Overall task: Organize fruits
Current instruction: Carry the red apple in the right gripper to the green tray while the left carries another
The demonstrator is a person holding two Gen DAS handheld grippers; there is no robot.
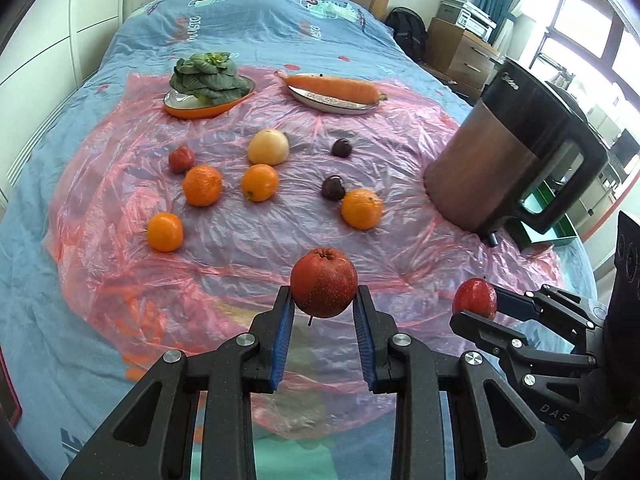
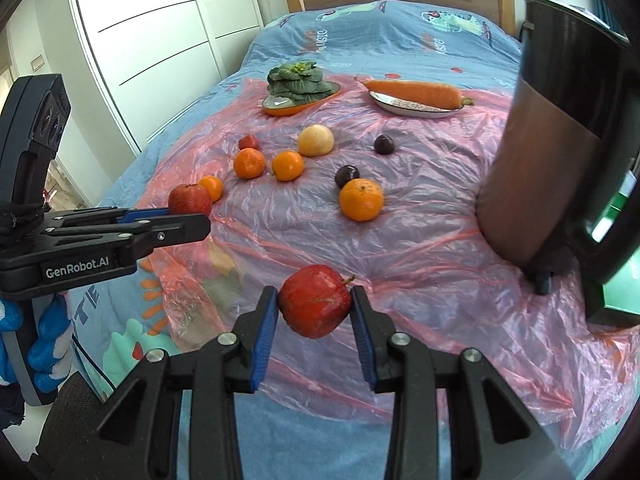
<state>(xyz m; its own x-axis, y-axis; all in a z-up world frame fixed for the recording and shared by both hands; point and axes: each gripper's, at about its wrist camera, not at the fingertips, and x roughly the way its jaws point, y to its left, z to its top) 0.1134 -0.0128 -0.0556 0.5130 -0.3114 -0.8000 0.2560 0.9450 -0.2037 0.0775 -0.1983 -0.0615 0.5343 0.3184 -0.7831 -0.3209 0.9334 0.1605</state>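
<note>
My left gripper (image 1: 324,300) is shut on a red apple (image 1: 323,282), held above the pink plastic sheet (image 1: 248,240); it also shows in the right wrist view (image 2: 188,212). My right gripper (image 2: 314,306) is shut on a second red apple (image 2: 315,306), also seen at the right of the left wrist view (image 1: 475,298). On the sheet lie several oranges (image 1: 202,185), a pale pear (image 1: 268,147), a small red apple (image 1: 181,159) and two dark plums (image 1: 333,188).
A dark kettle-like jug (image 1: 516,152) stands at the sheet's right side, a green box (image 1: 560,232) behind it. A leafy green on an orange dish (image 1: 208,98) and a carrot on a white plate (image 1: 332,98) sit at the back. Wardrobe on the left.
</note>
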